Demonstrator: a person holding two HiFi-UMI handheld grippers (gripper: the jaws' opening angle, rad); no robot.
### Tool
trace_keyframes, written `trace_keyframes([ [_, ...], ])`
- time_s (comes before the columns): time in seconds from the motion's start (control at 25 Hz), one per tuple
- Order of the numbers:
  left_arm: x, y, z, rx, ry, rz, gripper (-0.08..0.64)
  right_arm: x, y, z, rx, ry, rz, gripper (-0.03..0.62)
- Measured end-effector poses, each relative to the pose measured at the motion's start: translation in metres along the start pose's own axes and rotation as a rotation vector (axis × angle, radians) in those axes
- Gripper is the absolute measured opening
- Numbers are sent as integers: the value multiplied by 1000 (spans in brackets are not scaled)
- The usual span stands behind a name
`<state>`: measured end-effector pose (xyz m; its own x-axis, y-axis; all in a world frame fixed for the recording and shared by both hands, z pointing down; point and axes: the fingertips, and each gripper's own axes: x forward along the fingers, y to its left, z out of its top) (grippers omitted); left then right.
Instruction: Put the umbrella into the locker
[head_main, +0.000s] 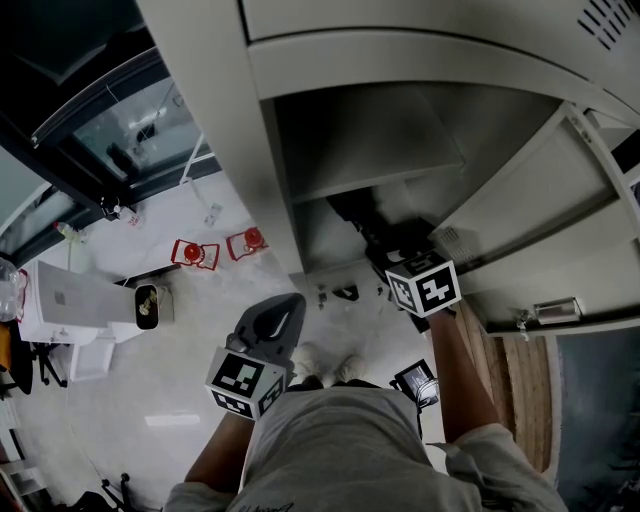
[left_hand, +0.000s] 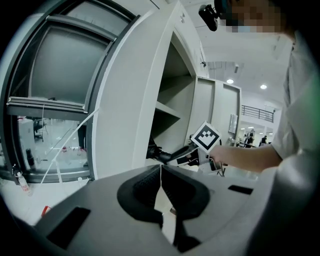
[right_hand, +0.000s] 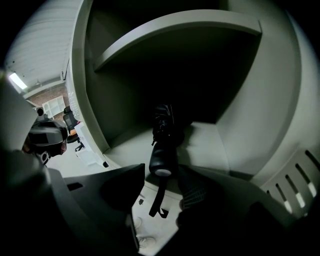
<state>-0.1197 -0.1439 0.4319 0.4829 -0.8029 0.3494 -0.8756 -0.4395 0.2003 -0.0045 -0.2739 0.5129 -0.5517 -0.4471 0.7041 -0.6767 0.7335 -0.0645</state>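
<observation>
The setting is a large indoor hall of the office or laboratory type, fitted with personal storage. Indicators are a grey sheet-metal locker (head_main: 220, 120) with an internal shelf (right_hand: 175, 30) and a slotted door (right_hand: 295, 175), a dark-framed glazed partition (left_hand: 55, 100), a glossy white floor (head_main: 180, 370) and recessed ceiling lights (left_hand: 230, 81). An office chair (right_hand: 69, 122) and white cabinets (right_hand: 52, 106) stand in the background of the right gripper view.
</observation>
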Motion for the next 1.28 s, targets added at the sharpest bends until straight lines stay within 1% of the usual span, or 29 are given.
trace_keyframes([
  [0.4,5,-11,3,15,-1,-24,20,-15,-2,-8,10,-14,-22,209],
  [0.68,4,-22,5,32,-1,-40,20,-31,-2,-13,29,-47,-34,207],
  [0.84,1,-26,3,43,1,-38,20,-41,7,-19,36,-68,-14,207],
  [1.0,0,-30,1,41,6,-41,20,-51,23,-27,78,-94,-1,202],
  [1.08,0,-35,0,36,7,-51,20,-56,35,-31,93,-111,-1,181],
  [1.2,0,-42,-2,46,15,-66,20,-63,48,-36,97,-133,-6,115],
  [1.28,-1,-45,-7,53,28,-70,20,-68,52,-41,102,-136,-12,86],
])
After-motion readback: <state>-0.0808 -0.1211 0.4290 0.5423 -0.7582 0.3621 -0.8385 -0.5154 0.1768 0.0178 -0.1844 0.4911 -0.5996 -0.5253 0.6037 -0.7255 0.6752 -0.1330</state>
